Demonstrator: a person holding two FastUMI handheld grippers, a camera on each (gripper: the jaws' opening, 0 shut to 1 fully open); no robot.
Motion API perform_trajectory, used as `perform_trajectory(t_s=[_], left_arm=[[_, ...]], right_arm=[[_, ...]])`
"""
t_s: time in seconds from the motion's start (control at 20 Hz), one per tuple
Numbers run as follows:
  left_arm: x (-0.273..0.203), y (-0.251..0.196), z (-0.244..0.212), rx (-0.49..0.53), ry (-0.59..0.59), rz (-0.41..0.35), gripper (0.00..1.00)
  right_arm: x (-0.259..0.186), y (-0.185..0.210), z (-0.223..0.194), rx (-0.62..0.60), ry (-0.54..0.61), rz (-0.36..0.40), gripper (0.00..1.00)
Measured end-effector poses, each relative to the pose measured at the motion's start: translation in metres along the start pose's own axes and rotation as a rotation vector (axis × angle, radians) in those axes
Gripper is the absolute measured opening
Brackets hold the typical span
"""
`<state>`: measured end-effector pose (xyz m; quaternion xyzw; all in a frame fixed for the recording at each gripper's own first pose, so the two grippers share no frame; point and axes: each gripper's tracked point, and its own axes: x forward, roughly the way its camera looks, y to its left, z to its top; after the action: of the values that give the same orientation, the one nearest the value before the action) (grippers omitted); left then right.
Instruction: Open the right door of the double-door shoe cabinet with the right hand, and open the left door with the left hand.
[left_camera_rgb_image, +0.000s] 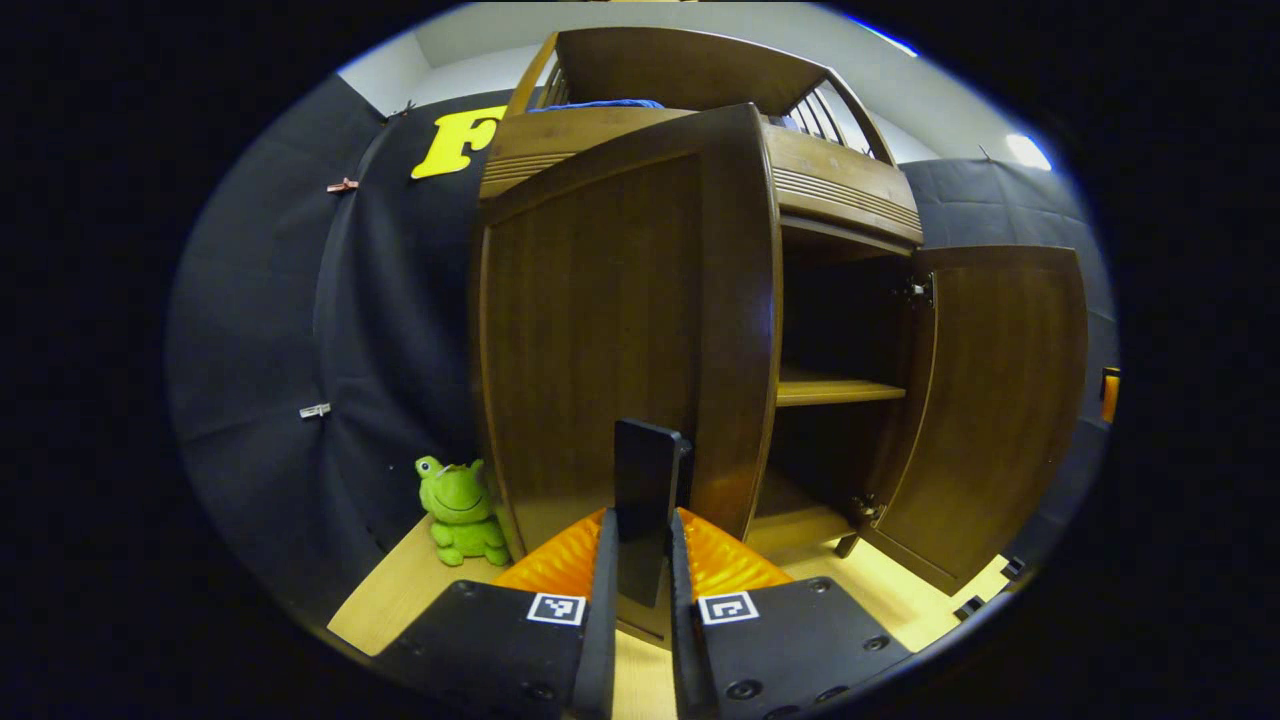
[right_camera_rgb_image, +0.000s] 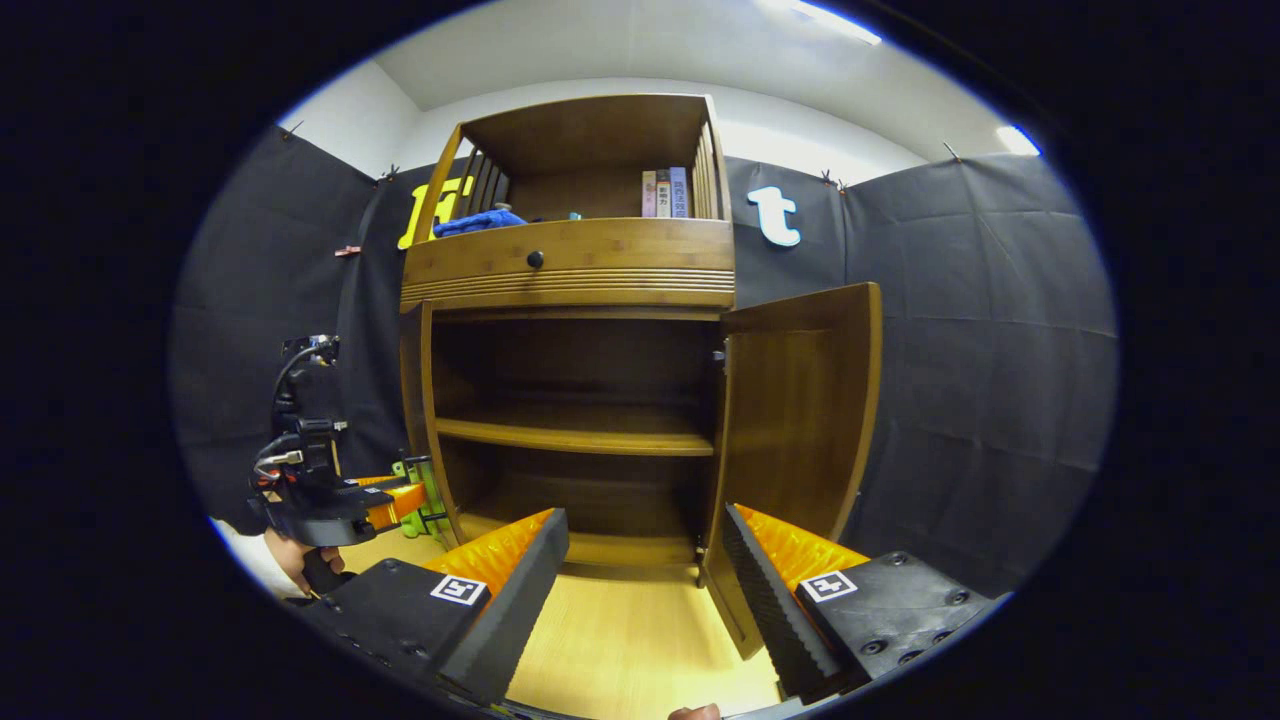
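The brown wooden shoe cabinet stands with both doors swung out. In the left gripper view the left door looms close, and my left gripper is shut on its dark upright handle. The right door hangs wide to the right, also seen as the right door in the right gripper view. My right gripper is open and holds nothing, low in front of the cabinet's bare inner shelf. At the far left a hand holds the left gripper against the cabinet's left side.
A green frog plush sits on the pale wooden floor beside the cabinet's left foot. Books and a blue cloth lie in the top compartment. Black cloth walls close in on both sides.
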<state>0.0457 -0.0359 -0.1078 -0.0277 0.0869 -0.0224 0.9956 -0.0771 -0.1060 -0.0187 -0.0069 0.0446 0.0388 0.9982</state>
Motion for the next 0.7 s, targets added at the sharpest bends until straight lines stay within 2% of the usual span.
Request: perform_trajectory(t_s=[0.05,0.3,0.5,0.7], left_arm=[[-0.006,0.006,-0.002,-0.003,0.0,0.003,0.27],[-0.032,0.036,-0.003,0.02,-0.011,0.021,0.21],[-0.036,0.047,-0.009,0.029,-0.011,-0.012,0.2],[-0.043,0.068,-0.011,0.028,-0.015,0.019,0.2]], right_arm=[[-0.003,0.008,0.0,0.0,-0.001,0.007,0.98],[-0.013,0.043,-0.001,-0.005,-0.004,0.036,0.96],[-0.021,0.065,-0.001,-0.007,-0.014,0.051,0.96],[-0.021,0.079,-0.001,-0.009,-0.017,0.061,0.98]])
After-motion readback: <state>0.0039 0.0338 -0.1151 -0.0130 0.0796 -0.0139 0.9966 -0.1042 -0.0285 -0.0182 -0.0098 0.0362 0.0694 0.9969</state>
